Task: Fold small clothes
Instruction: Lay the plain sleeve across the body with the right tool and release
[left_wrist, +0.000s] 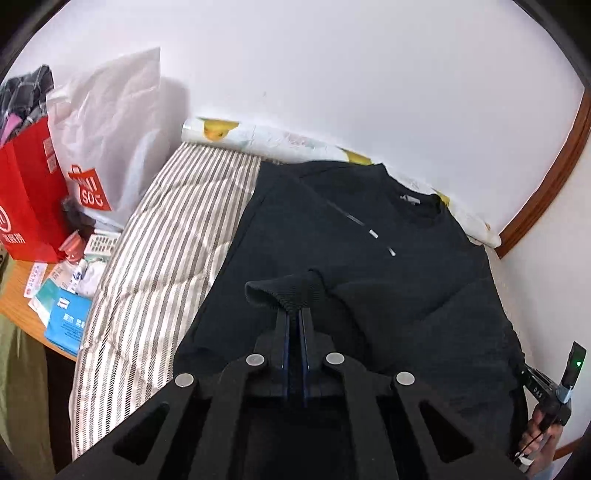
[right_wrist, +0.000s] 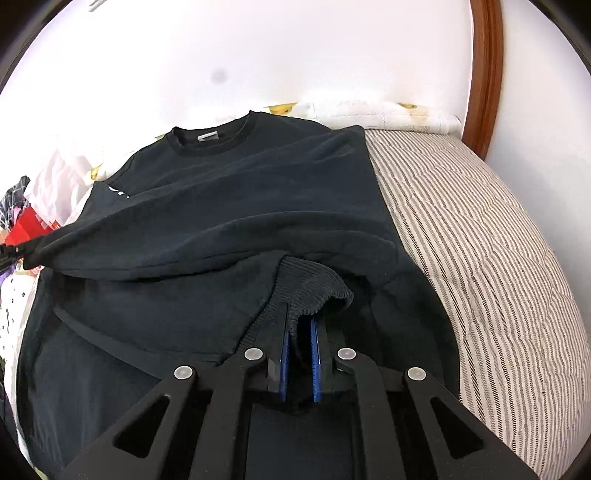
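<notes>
Left gripper (left_wrist: 294, 314): nearest in the left wrist view; its two blue-edged fingers are pressed together on the ribbed cuff (left_wrist: 284, 291) of one sleeve, which stands up a little above the cloth.
Right gripper (right_wrist: 300, 317): nearest in the right wrist view; its fingers are clamped on the other ribbed cuff (right_wrist: 314, 284), whose edge is bunched between the pads.
Dark sweatshirt (left_wrist: 369, 266): lies spread on the striped bed cover (left_wrist: 173, 236), collar toward the wall, both sleeves drawn over the body.
Only in the left view: a hand (left_wrist: 539, 439) at the right edge holding the handle of the other tool with a small green light; two short white marks (left_wrist: 373, 233) on the chest; a wooden side table (left_wrist: 14, 295) at the left with packets, a red paper bag (left_wrist: 29, 195) and a white plastic bag (left_wrist: 107, 125).
Only in the right view: the sleeve stretched toward the left edge, where the tip of the left gripper holds it; the white neck label (right_wrist: 208, 137) seen clearly inside the collar; a wide bare part of the bed cover to the right of the garment.
Far side: a rolled pale cloth with yellow prints (left_wrist: 229, 133) along the white wall (left_wrist: 332, 66); a brown wooden frame (right_wrist: 485, 74) in the corner.
</notes>
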